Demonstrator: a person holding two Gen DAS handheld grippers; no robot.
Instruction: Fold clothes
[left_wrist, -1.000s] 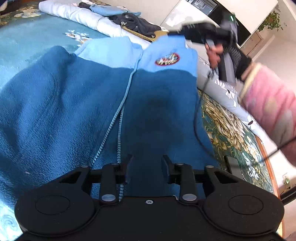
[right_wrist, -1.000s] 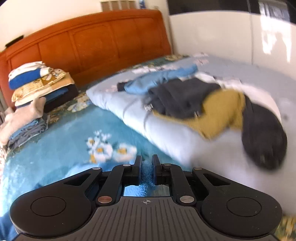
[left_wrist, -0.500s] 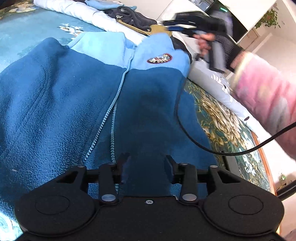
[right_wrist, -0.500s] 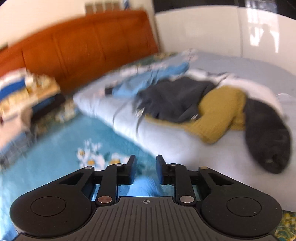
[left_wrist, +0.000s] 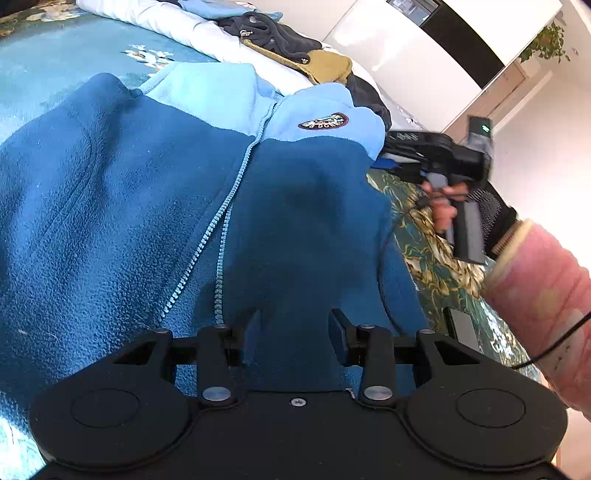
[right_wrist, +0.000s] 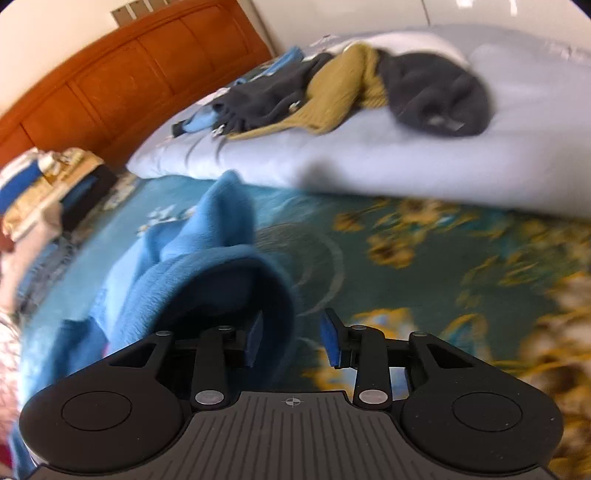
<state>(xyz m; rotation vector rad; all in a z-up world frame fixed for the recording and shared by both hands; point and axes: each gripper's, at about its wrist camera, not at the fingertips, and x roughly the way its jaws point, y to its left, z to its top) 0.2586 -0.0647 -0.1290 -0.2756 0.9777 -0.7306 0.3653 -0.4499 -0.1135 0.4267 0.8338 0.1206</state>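
From my left wrist camera, the left gripper (left_wrist: 293, 326) sits low over the blue fleece jacket (left_wrist: 147, 192), which lies spread front-up on the bed's floral bedspread (left_wrist: 436, 254), its zipper (left_wrist: 221, 218) running toward me. My jaws stand partly open with the jacket's dark hem fabric between them; I cannot tell whether the pads press on it. Off to the right, the right gripper (left_wrist: 402, 147) reaches at the jacket's light-blue shoulder, held by a hand (left_wrist: 443, 206) in a pink sleeve (left_wrist: 546, 295).

From my right wrist camera, the right gripper (right_wrist: 291, 336) has just been opening its jaws; they stand partly apart. A rolled edge of the jacket (right_wrist: 207, 273) bulges by the left pad, with bedspread showing through the rest of the gap, so nothing is clamped. Beyond, a white duvet (right_wrist: 406, 162) carries a heap of dark and mustard clothes (right_wrist: 351, 88), below the wooden headboard (right_wrist: 129, 81).
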